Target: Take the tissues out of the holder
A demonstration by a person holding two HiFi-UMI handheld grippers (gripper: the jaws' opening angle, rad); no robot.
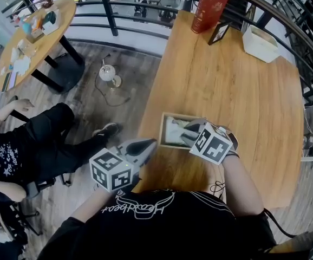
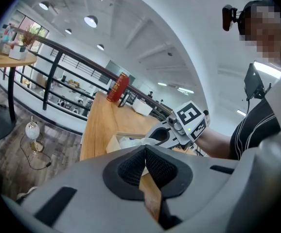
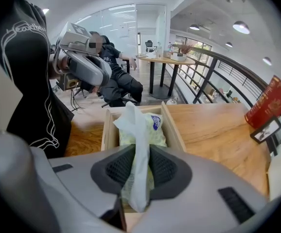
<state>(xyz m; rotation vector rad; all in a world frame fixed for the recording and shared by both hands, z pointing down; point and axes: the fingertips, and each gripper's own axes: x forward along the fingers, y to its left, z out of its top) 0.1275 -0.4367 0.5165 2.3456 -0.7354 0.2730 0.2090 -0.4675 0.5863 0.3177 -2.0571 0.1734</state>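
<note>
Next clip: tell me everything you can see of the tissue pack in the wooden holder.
The tissue pack is a soft plastic-wrapped bundle, pale yellow-green with a blue-and-white label near its far end. It lies flat inside the open-topped wooden holder on the table, filling most of it. One white tissue sticks up from its top, crumpled to a point, and the fingers of the right gripper pinch it lower down.

The right gripper (image 3: 140, 169) pointed steeply down, its jaws pinched on a white tissue (image 3: 136, 125). The left gripper (image 2: 145, 152) was held beside it, tilted slightly down, with its jaws pressed together.
</note>
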